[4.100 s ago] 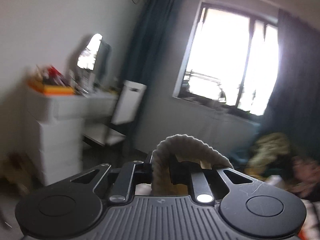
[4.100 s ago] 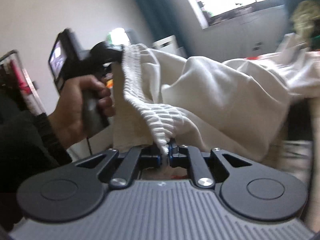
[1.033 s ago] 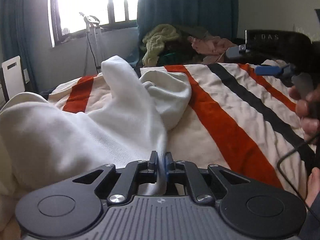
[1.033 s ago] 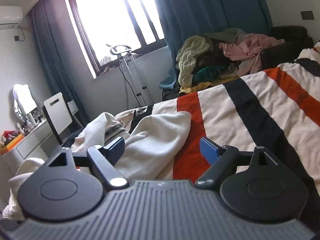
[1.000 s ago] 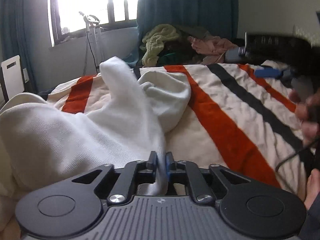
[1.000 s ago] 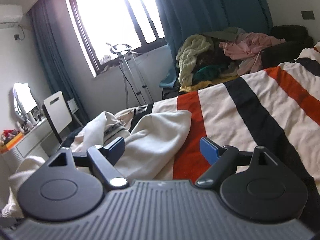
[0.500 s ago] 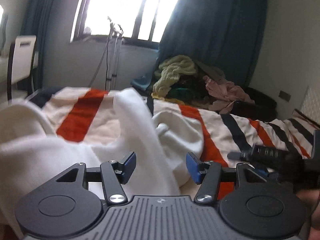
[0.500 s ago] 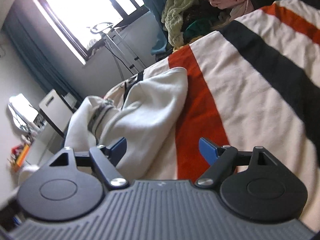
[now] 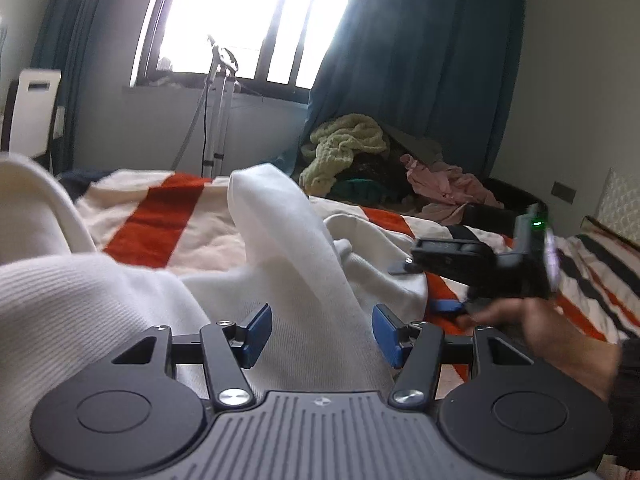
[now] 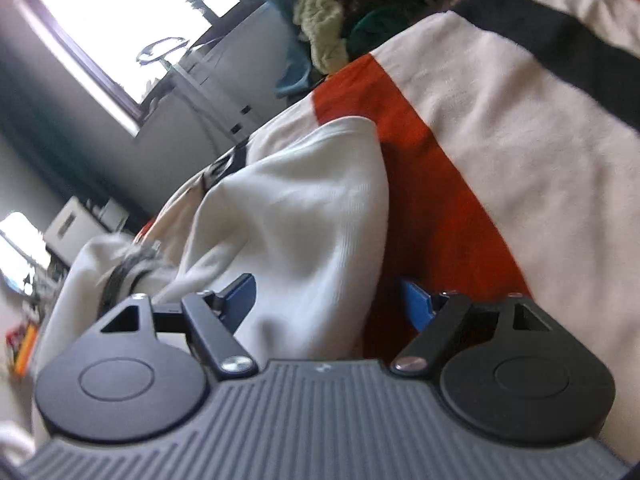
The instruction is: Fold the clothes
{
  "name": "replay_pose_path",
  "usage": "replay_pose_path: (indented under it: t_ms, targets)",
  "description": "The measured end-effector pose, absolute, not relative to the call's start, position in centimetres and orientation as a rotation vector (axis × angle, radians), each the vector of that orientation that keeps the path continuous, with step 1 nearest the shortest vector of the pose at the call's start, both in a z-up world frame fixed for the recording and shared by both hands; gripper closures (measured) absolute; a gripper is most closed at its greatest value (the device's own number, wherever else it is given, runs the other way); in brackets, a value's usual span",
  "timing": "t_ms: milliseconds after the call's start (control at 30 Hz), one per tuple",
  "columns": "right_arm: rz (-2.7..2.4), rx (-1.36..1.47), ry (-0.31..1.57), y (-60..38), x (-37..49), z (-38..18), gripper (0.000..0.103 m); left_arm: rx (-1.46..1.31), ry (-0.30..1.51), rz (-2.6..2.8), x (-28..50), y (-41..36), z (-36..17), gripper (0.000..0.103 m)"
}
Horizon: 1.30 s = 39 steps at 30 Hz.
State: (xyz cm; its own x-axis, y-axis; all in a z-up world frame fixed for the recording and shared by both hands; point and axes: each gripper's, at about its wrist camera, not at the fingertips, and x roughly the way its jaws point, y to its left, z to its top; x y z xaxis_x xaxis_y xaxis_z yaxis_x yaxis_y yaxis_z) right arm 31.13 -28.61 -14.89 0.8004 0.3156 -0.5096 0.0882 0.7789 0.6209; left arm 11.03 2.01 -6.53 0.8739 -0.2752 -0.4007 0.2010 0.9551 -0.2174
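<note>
Cream-white knit sweatshirt (image 9: 132, 312) lies rumpled, not flat, on the bed's orange, black and cream striped blanket (image 10: 500, 128). Left gripper (image 9: 322, 330) gapes wide, a raised fold between its fingers, unclamped. Right gripper (image 10: 328, 300) likewise spread, holding nothing. Fabric looks soft, light, floppy; best pinched at a hem or ribbed edge.

Ahead of the left gripper (image 9: 322, 334), whose pads are blue on black arms, lies a cream-white garment (image 9: 304, 248) on a blanket (image 9: 168, 208) striped cream, orange-red and black. Beyond hang teal curtains (image 9: 416, 64) above a yellow-green and pink clothes pile (image 9: 360, 152).
</note>
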Motion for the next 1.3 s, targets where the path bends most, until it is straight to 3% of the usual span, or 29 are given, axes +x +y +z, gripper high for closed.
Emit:
replay_pose_path:
  t_ms: [33, 100, 400, 500, 667, 733, 800, 1000, 1300]
  targets:
    - [0.131, 0.689, 0.635, -28.5, 31.9, -15.1, 0.056, -0.184, 0.445, -0.256, 11.3, 2.2, -6.9, 0.045]
    - [0.137, 0.651, 0.614, -27.8, 32.7, -13.9, 0.094, -0.199, 0.44, -0.263, 11.7, 2.4, -7.3, 0.045]
    - [0.069, 0.461, 0.347, -31.0, 29.1, -3.8, 0.095, -0.276, 0.36, -0.383, 9.9, 2.1, -6.1, 0.045]
    - [-0.028, 0.355, 0.379, -33.5, 28.5, -4.5, 0.095, -0.295, 0.34, -0.425, 9.0, 1.8, -5.6, 0.045]
    - [-0.053, 0.477, 0.632, -38.8, 27.9, -11.1, 0.079, -0.245, 0.362, -0.421, 7.8, 0.3, -5.2, 0.045]
    - [-0.111, 0.495, 0.663, -39.9, 26.6, -12.1, 0.045, -0.209, 0.37, -0.412, 7.4, -0.4, -5.1, 0.045]
    - [-0.177, 0.487, 0.646, -40.4, 24.9, -11.9, 0.026, -0.186, 0.383, -0.397, 7.2, -0.9, -5.1, 0.045]
    - [-0.192, 0.534, 0.516, -39.0, 23.6, -8.3, 0.024, -0.185, 0.402, -0.355, 7.2, -0.9, -5.2, 0.036]
    - [0.306, 0.258, 0.631, -20.3, 33.5, -5.1, 0.026, -0.184, 0.397, -0.305, 9.5, 0.5, -5.8, 0.034]
